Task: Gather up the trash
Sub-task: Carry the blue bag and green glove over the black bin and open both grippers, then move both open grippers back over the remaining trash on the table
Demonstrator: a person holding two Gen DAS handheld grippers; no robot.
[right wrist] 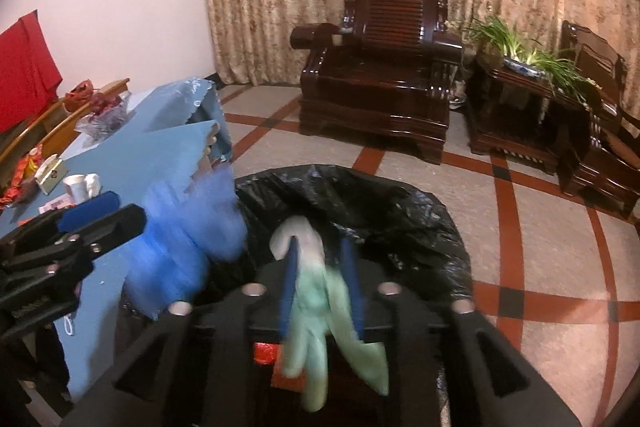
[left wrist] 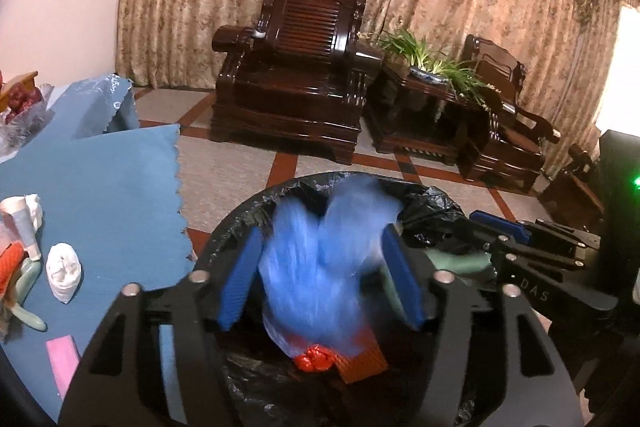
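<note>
A bin lined with a black bag (left wrist: 436, 203) (right wrist: 400, 203) stands on the floor below both grippers. My left gripper (left wrist: 320, 275) is open over it; a blurred blue plastic bag (left wrist: 324, 259) (right wrist: 180, 247) hangs between its pads, whether touching them I cannot tell. My right gripper (right wrist: 320, 283) is shut on a pale green peel-like scrap (right wrist: 320, 311), which dangles over the bin; it also shows in the left wrist view (left wrist: 460, 263). Red and orange wrappers (left wrist: 320, 361) lie inside the bin.
A table with a blue cloth (left wrist: 100, 187) (right wrist: 160, 155) stands left of the bin, with a white crumpled tissue (left wrist: 63, 273), a cup (right wrist: 80, 187), a pink slip (left wrist: 62, 355) and snacks. Dark wooden armchairs (left wrist: 292, 67) and a plant (left wrist: 432, 59) stand across the tiled floor.
</note>
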